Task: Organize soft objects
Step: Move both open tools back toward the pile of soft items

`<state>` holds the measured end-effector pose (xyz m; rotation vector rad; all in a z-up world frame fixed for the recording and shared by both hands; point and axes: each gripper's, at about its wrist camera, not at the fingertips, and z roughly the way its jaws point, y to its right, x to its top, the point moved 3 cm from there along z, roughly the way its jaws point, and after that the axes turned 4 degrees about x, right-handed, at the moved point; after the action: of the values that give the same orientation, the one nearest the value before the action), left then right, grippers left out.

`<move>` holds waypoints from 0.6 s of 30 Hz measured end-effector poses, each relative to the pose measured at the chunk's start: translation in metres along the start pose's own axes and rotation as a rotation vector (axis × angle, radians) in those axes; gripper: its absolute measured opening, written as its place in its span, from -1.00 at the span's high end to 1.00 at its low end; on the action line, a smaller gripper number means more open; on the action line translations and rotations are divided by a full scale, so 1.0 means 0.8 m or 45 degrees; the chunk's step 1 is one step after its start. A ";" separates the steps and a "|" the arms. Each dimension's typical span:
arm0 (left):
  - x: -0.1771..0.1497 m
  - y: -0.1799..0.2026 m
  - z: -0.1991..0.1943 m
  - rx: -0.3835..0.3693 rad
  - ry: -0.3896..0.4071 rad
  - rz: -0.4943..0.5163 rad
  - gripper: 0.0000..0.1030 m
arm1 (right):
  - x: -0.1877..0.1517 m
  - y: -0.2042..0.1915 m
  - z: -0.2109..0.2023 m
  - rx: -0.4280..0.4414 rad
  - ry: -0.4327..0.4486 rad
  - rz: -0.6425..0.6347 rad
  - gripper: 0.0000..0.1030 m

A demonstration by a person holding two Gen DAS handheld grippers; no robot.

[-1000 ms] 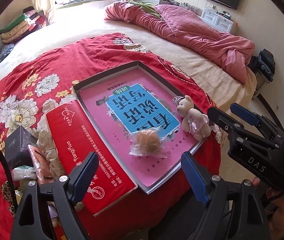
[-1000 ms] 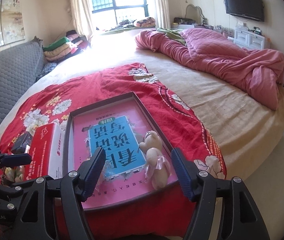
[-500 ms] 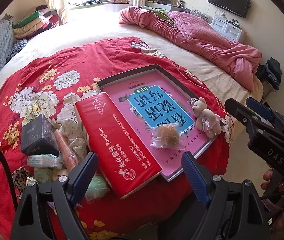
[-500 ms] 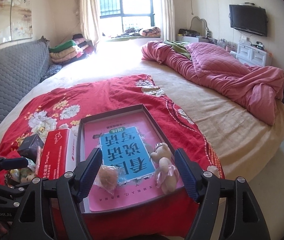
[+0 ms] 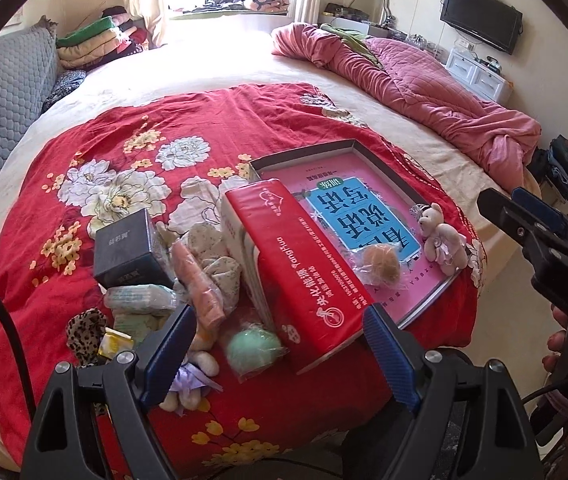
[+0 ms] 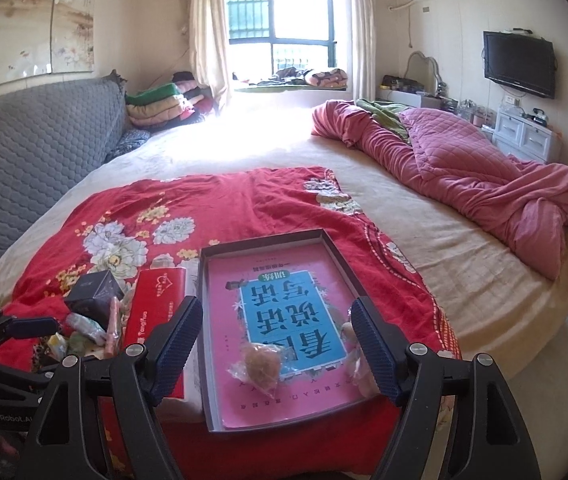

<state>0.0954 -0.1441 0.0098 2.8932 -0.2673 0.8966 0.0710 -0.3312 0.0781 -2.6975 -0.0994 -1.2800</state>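
A shallow pink-lined box (image 5: 367,184) (image 6: 220,280) lies on the red floral blanket. In it sit a bagged tan ball (image 5: 379,262) (image 6: 260,362) and a small pink bear (image 5: 441,240) (image 6: 353,354). Left of a red tissue pack (image 5: 299,264) (image 6: 156,312) lies a pile: a bagged green ball (image 5: 254,350), a pink roll (image 5: 200,284), a leopard scrunchie (image 5: 84,332), a small plush (image 5: 188,384). My left gripper (image 5: 280,356) is open and empty above the pile's near edge. My right gripper (image 6: 280,356) is open and empty over the box's near end.
A black box (image 5: 128,246) (image 6: 92,296) stands in the pile. A crumpled pink quilt (image 6: 463,168) lies at the back right. A grey padded headboard (image 6: 24,152) runs along the left. The bed edge drops off at the right.
Both grippers have pulled back and swung left. The pile of soft things left of the tissue pack has come into the left wrist view. Nothing was taken hold of.
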 end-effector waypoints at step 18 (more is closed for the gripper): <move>-0.022 -0.118 -0.046 0.134 0.045 -0.179 -0.65 | 0.009 -0.086 -0.010 0.151 0.003 -0.124 -0.51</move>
<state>0.0794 -0.0438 0.0258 2.9431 -0.0137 0.9639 0.0609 -0.2650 0.0962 -2.6191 -0.3005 -1.2610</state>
